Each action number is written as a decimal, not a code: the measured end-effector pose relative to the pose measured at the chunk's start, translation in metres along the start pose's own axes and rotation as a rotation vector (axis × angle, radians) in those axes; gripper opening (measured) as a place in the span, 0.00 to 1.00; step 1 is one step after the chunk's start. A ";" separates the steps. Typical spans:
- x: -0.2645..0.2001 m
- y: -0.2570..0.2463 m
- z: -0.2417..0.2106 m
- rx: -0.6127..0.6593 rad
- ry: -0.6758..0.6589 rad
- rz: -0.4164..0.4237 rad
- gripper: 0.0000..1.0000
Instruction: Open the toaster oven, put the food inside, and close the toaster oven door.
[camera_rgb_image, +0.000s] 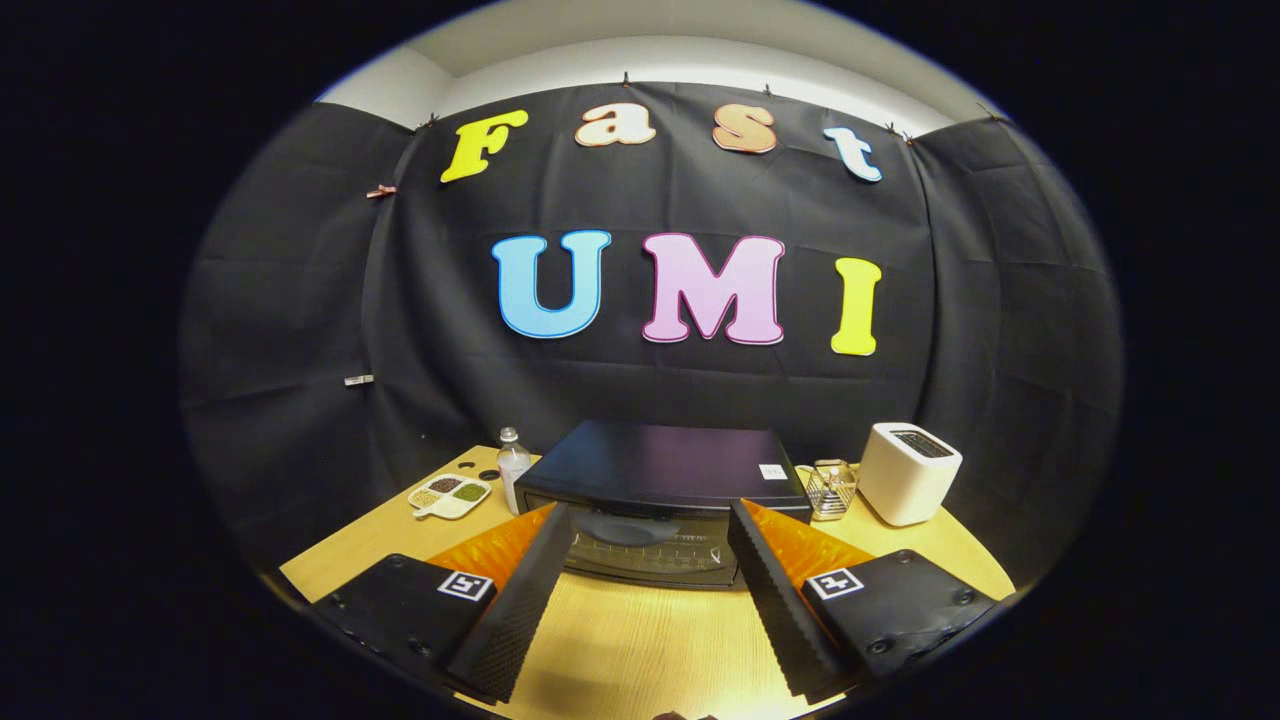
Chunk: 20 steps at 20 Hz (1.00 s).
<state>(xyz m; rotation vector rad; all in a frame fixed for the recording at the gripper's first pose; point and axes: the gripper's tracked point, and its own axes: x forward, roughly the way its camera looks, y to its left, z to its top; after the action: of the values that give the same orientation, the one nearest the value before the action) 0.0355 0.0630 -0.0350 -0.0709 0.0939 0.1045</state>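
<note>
1. Gripper (650, 560) spread wide, holding nothing, poised above bare wooden tabletop (640, 640).
2. Just ahead, between the fingertips: black toaster oven (660, 500), glass door (640, 550) shut and facing the fingers. Handle hard to make out against the dark front.
3. Likely step: opening the door. Best approached low and centred, catching the door's top edge, then pulling down and back gently so the oven does not slide.
4. Left of the oven: clear bottle (513, 462) and a divided dish (450, 496) of food.
5. Right: wire basket (831, 488), then white toaster (908, 472).
</note>
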 end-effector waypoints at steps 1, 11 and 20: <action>0.006 0.000 0.000 -0.001 0.003 0.000 0.98; 0.083 0.008 -0.024 0.007 0.069 -0.059 0.98; 0.136 0.009 -0.062 -0.010 0.105 -0.135 0.98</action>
<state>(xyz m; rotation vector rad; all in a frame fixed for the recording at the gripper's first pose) 0.1637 0.0807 -0.1105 -0.0927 0.1935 -0.0338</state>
